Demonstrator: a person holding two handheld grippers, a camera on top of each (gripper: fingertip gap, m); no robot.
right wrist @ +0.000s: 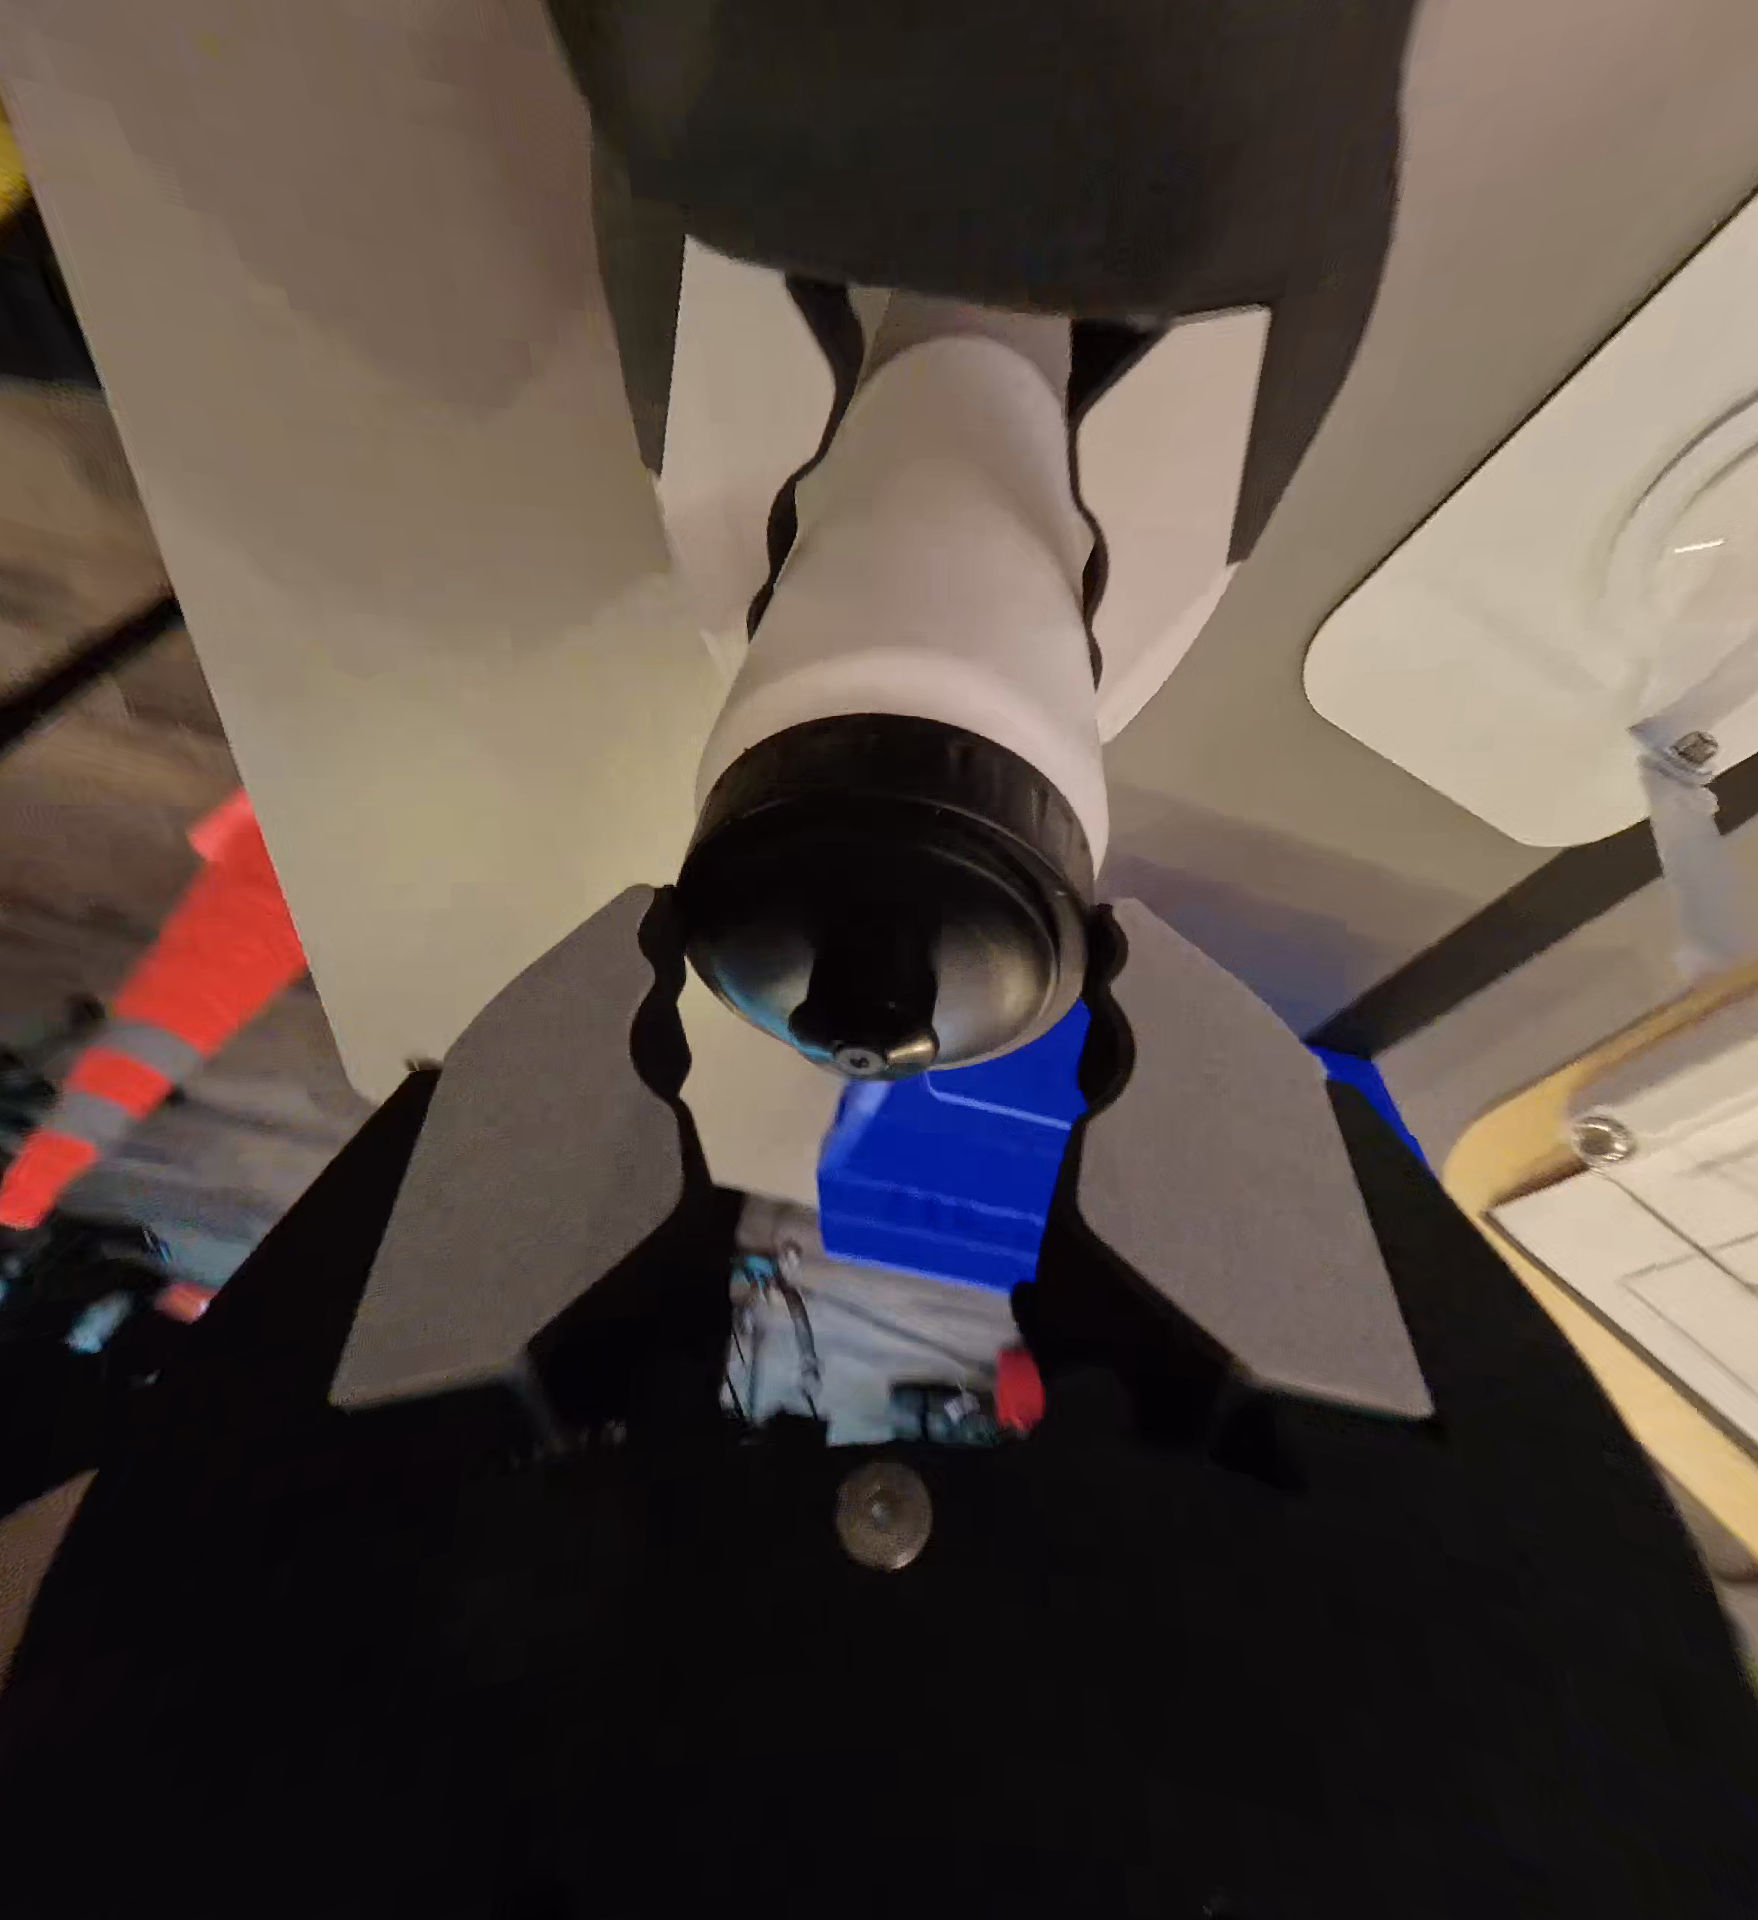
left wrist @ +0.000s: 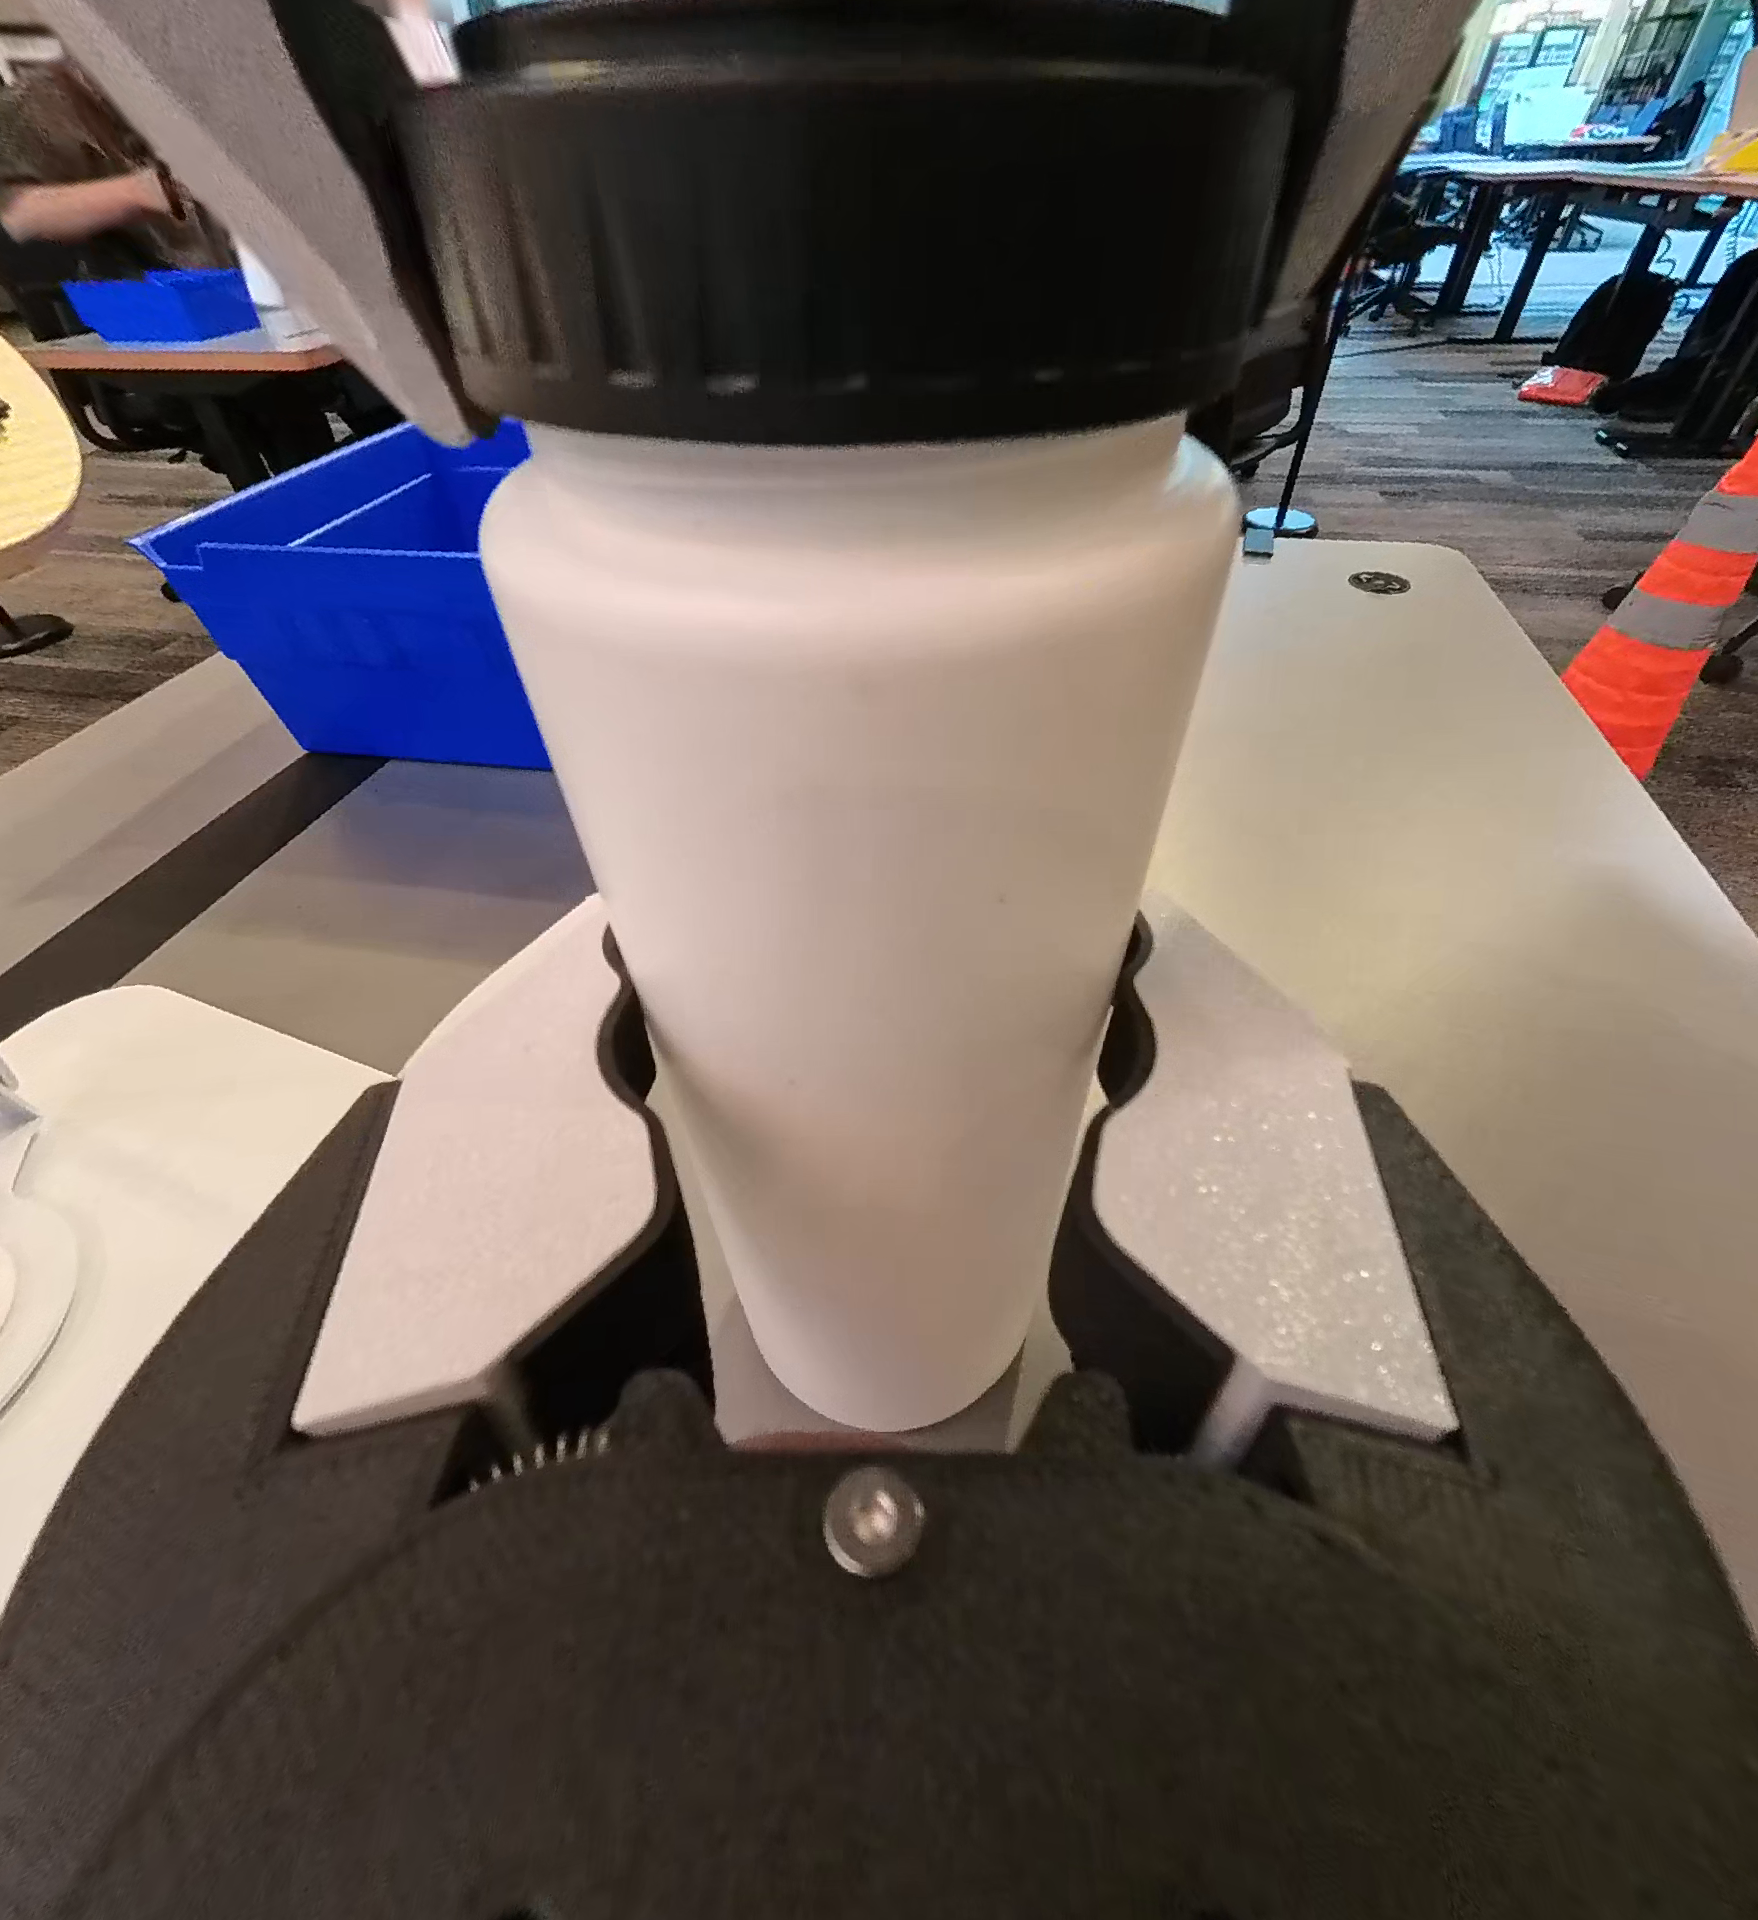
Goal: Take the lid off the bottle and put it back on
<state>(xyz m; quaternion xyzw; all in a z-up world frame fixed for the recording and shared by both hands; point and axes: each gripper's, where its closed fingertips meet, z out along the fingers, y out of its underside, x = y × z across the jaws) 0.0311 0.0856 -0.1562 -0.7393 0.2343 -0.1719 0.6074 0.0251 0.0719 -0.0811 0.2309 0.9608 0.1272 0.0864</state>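
A white bottle (left wrist: 854, 779) stands upright just above the table. My left gripper (left wrist: 880, 997) is shut on its lower body, fingers on either side. A black ribbed lid (left wrist: 833, 239) sits on the bottle's neck. In the right wrist view I look down on the lid (right wrist: 885, 894) with its small knob. My right gripper (right wrist: 880, 935) is shut on the lid, a fingertip against each side. Its grey fingers (left wrist: 355, 239) flank the lid in the left wrist view. The bottle body (right wrist: 916, 665) and left gripper (right wrist: 937, 540) show beyond the lid.
A blue bin (left wrist: 355, 613) sits on the grey table (left wrist: 1374, 779) behind the bottle. A white mat with a clear stand (left wrist: 127, 1091) lies at the left. An orange cone (left wrist: 1706, 582) stands on the floor to the right. A wooden board (right wrist: 1581, 1299) lies beside the mat.
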